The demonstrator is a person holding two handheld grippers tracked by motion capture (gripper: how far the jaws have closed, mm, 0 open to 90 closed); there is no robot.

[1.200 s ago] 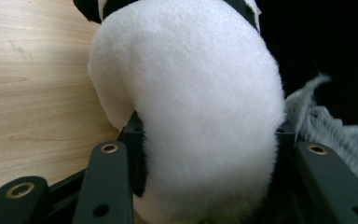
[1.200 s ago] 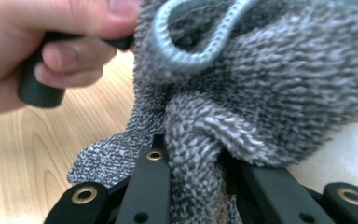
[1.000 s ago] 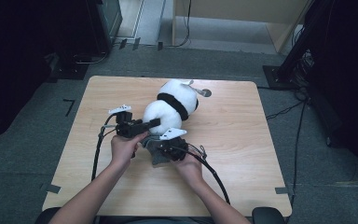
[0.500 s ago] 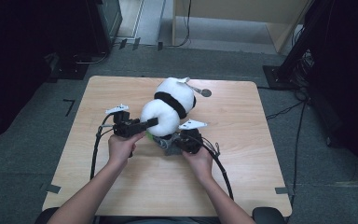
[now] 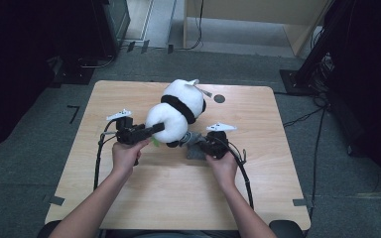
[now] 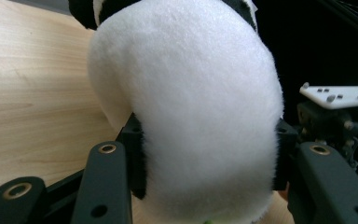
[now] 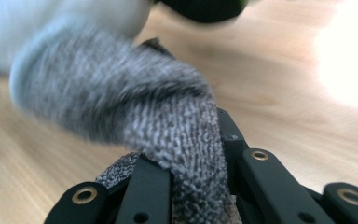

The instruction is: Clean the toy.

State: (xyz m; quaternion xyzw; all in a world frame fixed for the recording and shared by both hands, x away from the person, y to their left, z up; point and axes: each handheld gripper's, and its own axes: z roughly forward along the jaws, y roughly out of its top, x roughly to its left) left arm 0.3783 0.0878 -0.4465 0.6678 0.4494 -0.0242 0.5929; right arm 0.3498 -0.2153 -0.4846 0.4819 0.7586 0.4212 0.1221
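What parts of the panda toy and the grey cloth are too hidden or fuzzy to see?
- Plush panda, high view: its face is turned away from the camera.
- Panda's underside, left gripper view: the white body covers it; the green bit at the bottom edge is cut off.
- Grey cloth, right gripper view: the far end is blurred, the near end is tucked between the shut jaws.
- Dark mark on the table: too small to identify.

You've got one panda plush (image 5: 178,111) on one tabletop (image 5: 154,198). One grey knitted cloth (image 7: 168,126) beside it. Two claws: left claw (image 5: 159,128), right claw (image 5: 193,141), each with one white plate on top and one cable trailing. Two hands: left hand (image 5: 126,154), right hand (image 5: 223,166). One dark round spot (image 5: 219,98) on the wood. One green bit (image 5: 155,143) under the plush, can't tell what it is.
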